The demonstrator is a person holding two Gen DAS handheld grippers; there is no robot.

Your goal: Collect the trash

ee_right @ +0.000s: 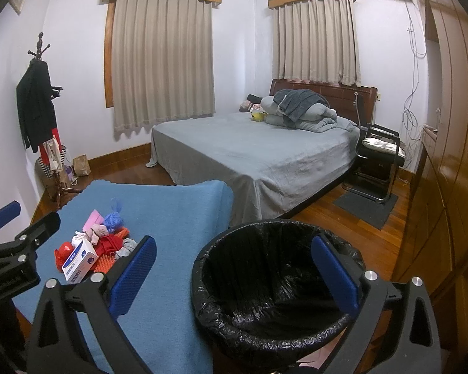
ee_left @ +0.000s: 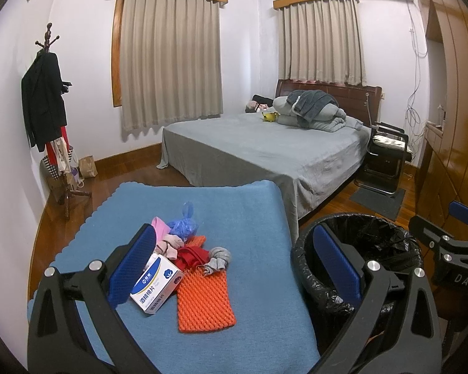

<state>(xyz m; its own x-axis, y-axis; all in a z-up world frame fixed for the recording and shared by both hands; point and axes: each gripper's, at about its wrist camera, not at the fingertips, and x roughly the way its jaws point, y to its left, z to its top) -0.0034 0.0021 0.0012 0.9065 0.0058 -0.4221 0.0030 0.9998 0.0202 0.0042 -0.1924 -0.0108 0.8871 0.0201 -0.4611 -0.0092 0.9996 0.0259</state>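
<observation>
A pile of trash lies on a blue cloth: a white and blue box, an orange foam net, a blue plastic bag, red scraps, pink and grey rags. A bin lined with a black bag stands right of the cloth. My left gripper is open and empty above the pile, its left pad beside the box. My right gripper is open and empty over the bin's near rim.
A bed with a grey sheet stands behind the cloth. A coat rack with clothes is at the left wall. A black chair and a wooden wardrobe are on the right. The floor is wood.
</observation>
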